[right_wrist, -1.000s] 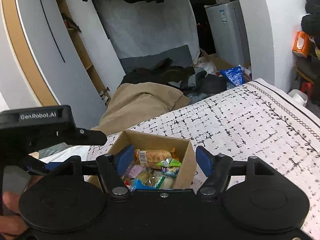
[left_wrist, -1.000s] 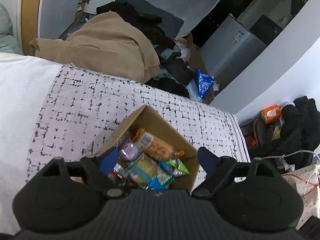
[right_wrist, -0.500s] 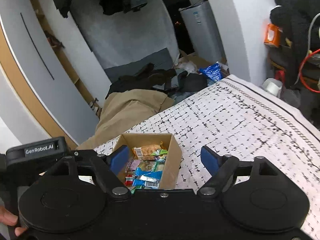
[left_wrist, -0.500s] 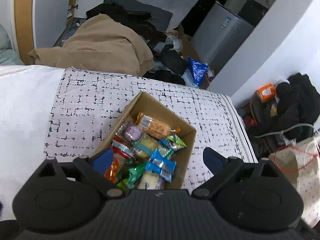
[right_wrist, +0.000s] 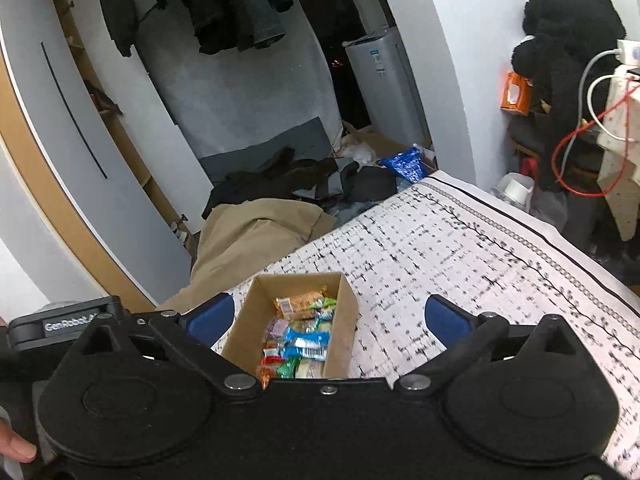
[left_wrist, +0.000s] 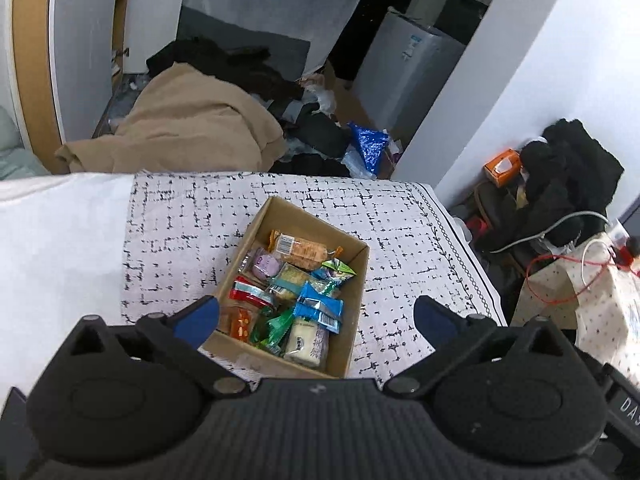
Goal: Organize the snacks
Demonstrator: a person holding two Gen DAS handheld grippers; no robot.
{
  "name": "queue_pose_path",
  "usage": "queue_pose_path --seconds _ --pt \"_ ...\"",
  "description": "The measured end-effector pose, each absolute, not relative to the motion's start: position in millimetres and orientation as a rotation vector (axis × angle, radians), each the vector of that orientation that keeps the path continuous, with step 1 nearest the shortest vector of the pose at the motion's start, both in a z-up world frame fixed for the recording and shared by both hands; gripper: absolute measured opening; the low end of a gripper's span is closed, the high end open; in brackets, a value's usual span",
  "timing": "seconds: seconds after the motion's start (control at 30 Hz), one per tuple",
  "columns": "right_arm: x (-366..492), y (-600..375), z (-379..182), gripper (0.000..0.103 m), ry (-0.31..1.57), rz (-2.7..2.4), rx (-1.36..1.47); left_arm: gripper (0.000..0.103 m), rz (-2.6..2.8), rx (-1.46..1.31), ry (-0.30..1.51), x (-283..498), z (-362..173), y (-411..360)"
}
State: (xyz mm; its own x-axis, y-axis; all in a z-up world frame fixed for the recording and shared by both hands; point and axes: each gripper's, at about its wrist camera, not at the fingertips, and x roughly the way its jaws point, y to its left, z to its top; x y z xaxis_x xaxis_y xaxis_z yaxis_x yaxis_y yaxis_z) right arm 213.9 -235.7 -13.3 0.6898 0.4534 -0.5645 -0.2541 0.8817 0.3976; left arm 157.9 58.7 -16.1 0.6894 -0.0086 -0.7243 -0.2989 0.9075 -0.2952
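An open cardboard box (left_wrist: 359, 280) sits on a black-and-white patterned cloth (left_wrist: 180, 220). It holds several wrapped snacks: an orange pack (left_wrist: 302, 248), a purple one (left_wrist: 264, 266), a blue one (left_wrist: 318, 312), a white one (left_wrist: 306, 342). My left gripper (left_wrist: 316, 316) hovers above the box's near end; its jaws are opening and hold nothing. In the right wrist view the box (right_wrist: 346, 328) lies below my right gripper (right_wrist: 328, 317), whose jaws are also opening, with nothing between them. The left gripper's body (right_wrist: 60, 324) shows at the left there.
Beyond the cloth's far edge lie a beige blanket (left_wrist: 192, 128), dark clothes and a blue bag (left_wrist: 368, 148). A white appliance (left_wrist: 408, 68) stands behind. To the right are an orange tissue box (left_wrist: 502, 166), black garments and red cable (right_wrist: 580, 148). A fingertip (right_wrist: 16, 448) shows bottom left.
Both grippers have risen and drawn back from the box, so it looks smaller and more of its snacks show. Both pairs of jaws have spread wider.
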Motion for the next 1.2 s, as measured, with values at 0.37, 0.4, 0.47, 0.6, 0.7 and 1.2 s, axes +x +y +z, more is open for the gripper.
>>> queue_pose_path --seconds 0.37,0.4,0.47,0.6,0.7,1.2 --pt "174.5 -240.9 -3.5 0.103 0.73 0.358 0.254 0.103 0.118 -0.357 0.768 117.8 1.9 55.8" --pt "170.4 -242.1 -2.4 0.103 0.729 0.359 0.254 0.103 0.107 -0.349 0.763 113.9 4.0 55.3" --pt "163.0 -243.4 1.1 0.103 0.727 0.361 0.252 0.103 0.096 -0.328 0.752 106.0 8.7 53.3" --pt "147.8 -244.7 8.0 0.103 0.716 0.364 0.24 0.103 0.077 -0.307 0.736 93.1 16.4 52.8" --pt "138.7 -247.6 11.7 0.103 0.713 0.352 0.247 0.103 0.04 -0.274 0.734 83.6 21.0 50.7" --pt "86.6 -250.2 25.4 0.103 0.694 0.343 0.225 0.103 -0.019 -0.176 0.717 30.2 33.6 51.9"
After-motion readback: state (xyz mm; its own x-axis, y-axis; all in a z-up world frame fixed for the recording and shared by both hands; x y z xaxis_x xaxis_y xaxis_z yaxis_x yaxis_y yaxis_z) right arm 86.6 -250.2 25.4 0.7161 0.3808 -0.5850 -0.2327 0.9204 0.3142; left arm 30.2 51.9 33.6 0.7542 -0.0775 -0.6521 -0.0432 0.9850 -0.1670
